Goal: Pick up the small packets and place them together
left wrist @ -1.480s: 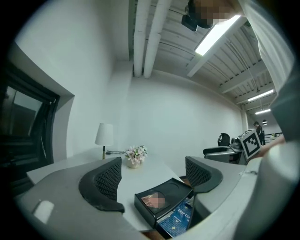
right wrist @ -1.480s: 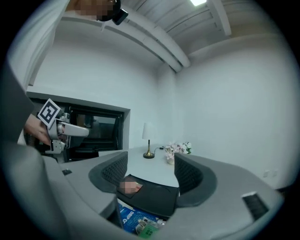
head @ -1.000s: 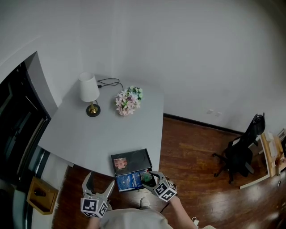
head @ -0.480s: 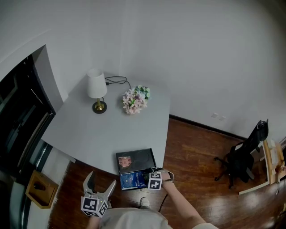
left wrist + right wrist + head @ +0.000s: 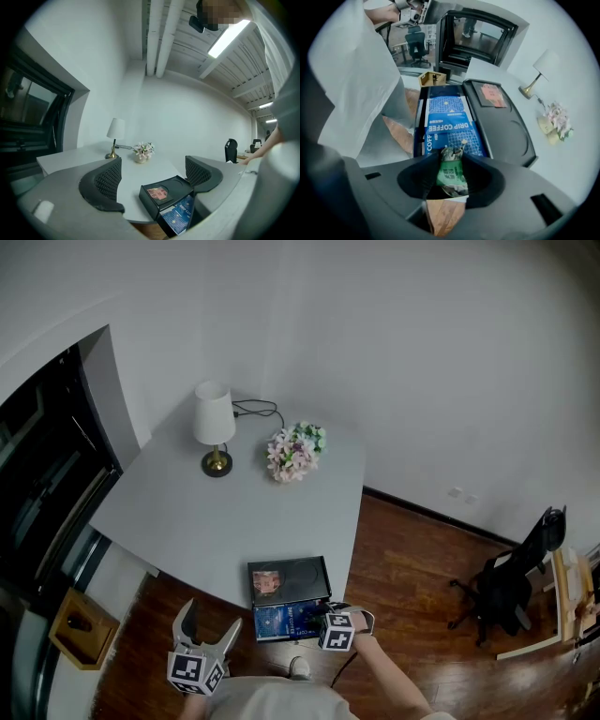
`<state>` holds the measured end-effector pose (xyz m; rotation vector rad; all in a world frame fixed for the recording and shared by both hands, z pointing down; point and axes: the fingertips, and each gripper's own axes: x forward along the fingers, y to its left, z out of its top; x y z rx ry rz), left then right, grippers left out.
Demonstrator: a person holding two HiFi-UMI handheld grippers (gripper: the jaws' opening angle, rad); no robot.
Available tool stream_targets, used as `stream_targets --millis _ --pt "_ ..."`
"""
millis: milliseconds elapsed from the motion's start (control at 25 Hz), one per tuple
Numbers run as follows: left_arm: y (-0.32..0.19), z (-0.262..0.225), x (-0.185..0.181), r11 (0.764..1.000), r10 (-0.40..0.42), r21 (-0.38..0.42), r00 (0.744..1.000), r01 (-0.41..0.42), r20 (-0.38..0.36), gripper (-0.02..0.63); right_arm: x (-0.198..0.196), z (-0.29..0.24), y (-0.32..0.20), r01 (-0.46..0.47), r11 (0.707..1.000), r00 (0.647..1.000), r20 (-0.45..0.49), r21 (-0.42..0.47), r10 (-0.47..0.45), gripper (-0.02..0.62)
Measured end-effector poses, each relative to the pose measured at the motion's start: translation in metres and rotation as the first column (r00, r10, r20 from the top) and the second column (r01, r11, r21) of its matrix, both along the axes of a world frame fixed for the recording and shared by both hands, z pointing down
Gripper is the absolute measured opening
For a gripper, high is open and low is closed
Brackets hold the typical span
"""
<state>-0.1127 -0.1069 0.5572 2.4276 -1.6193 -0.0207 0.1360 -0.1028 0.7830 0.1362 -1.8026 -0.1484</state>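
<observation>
Right gripper view has the small green packet [image 5: 451, 174] dead centre, pinched between the pads of the right tool [image 5: 453, 161], whose jaws have just been closing and are now clamped on it. Its crumpled top pokes out past the tips, so I judge the hold is on the packet's middle. That is good enough to carry, but the wrapper looks slippery, so I keep the squeeze steady. Directly beyond it lies the blue drip coffee box [image 5: 449, 125], hanging partly off the near edge of the bench [image 5: 206, 521]. Just beside the box sits the black tray [image 5: 511, 136], with a pink packet [image 5: 490, 93] lying flat at one end. I take that pink packet as the gathering spot, so I want a clean lift clear of the box, a short carry across, and a low release next to it. My left tool [image 5: 152, 173] hangs wide apart and empty, off the bench's edge and out of the way.
</observation>
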Motion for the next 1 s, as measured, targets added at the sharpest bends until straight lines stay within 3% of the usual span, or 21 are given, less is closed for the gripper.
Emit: stream_targets --millis 160,360,640,840,960,1000 --pt "-0.002 0.000 -0.001 1.000 -0.005 -0.002 1.000 0.005 0.000 0.430 -0.008 -0.043 -0.003 0.019 0.998 0.997 0.072 0.055 -0.023 0.176" --pt "-0.004 0.000 0.002 1.000 -0.002 0.001 1.000 0.002 0.005 0.430 -0.019 -0.077 -0.047 0.108 0.986 0.991 0.070 0.127 -0.118 0.176" --pt "-0.001 -0.004 -0.003 0.999 -0.033 0.007 0.999 0.033 0.011 0.423 -0.038 -0.053 -0.100 0.210 0.977 0.978 0.012 0.023 -0.210 0.176" --pt "0.004 -0.004 -0.009 0.998 -0.064 -0.003 0.998 0.064 0.016 0.423 -0.039 -0.035 -0.121 0.174 0.984 0.985 0.018 -0.037 -0.174 0.184" --pt "0.007 -0.005 -0.012 0.997 -0.076 -0.003 0.997 0.076 0.017 0.423 -0.040 -0.032 -0.128 0.163 0.986 0.986 0.023 -0.027 -0.162 0.215" --pt "0.008 -0.005 -0.013 0.997 -0.078 -0.001 0.997 0.078 0.018 0.418 -0.041 -0.031 -0.128 0.165 0.986 0.986 0.019 -0.024 -0.164 0.272"
